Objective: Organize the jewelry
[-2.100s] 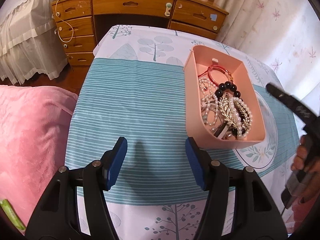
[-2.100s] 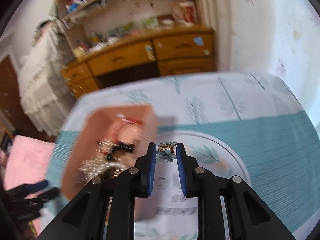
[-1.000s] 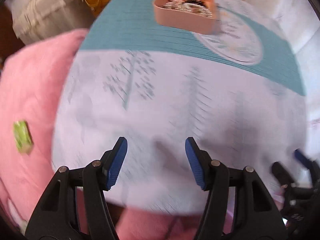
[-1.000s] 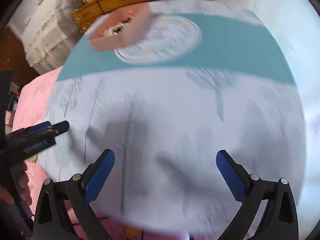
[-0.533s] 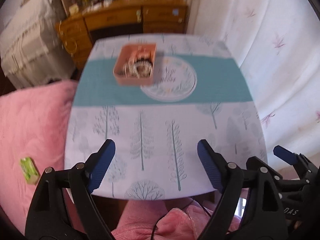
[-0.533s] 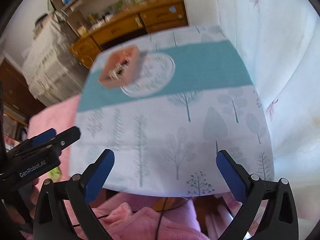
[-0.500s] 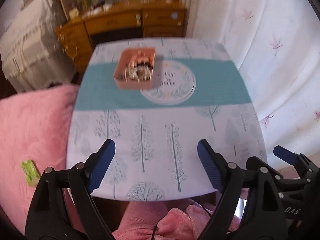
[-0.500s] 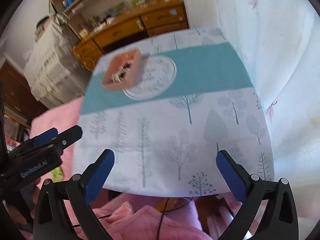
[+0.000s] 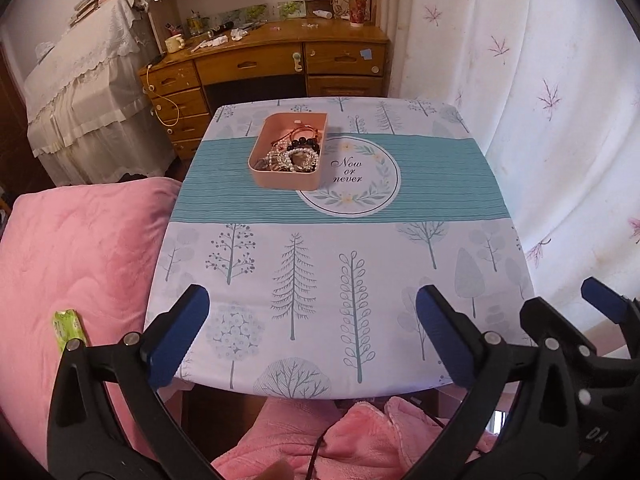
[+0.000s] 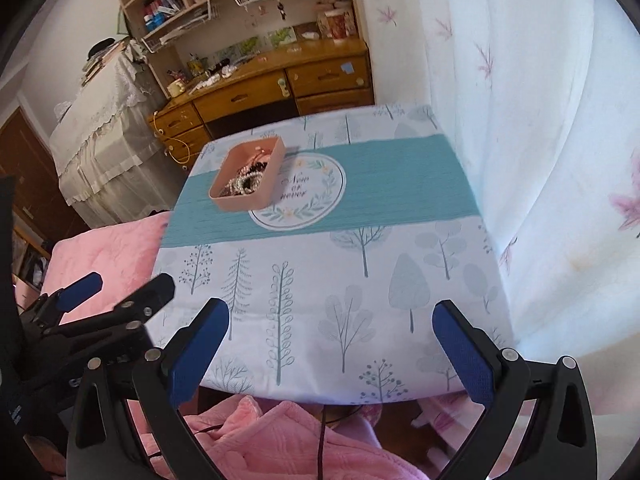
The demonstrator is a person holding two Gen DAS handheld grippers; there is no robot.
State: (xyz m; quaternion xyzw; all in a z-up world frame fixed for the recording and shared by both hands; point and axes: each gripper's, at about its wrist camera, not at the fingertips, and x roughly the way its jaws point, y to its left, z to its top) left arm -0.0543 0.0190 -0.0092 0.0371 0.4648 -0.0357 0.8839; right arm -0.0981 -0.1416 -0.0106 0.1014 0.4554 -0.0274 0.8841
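Pink tray (image 9: 286, 178): rectangular, open-topped, on the tabletop (image 9: 340, 264) at the far left, over the teal band and overlapping the round printed emblem (image 9: 352, 178); long axis runs away from the cameras. Contents: jewelry (image 9: 294, 152), a heap of pearl strands, black beads and a red bangle.

Surroundings: wooden desk (image 9: 276, 64) behind; pink bedding (image 9: 80, 248) left, bearing a green packet (image 9: 68, 328). Nothing obstructs the tray.

Left gripper (image 9: 312, 334): jaws just opened wide, empty. Right gripper (image 10: 330, 344): spread wide, empty.

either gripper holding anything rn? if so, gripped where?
Nothing held. Left gripper and right gripper are both open and empty; the jewelry sits in the pink tray.
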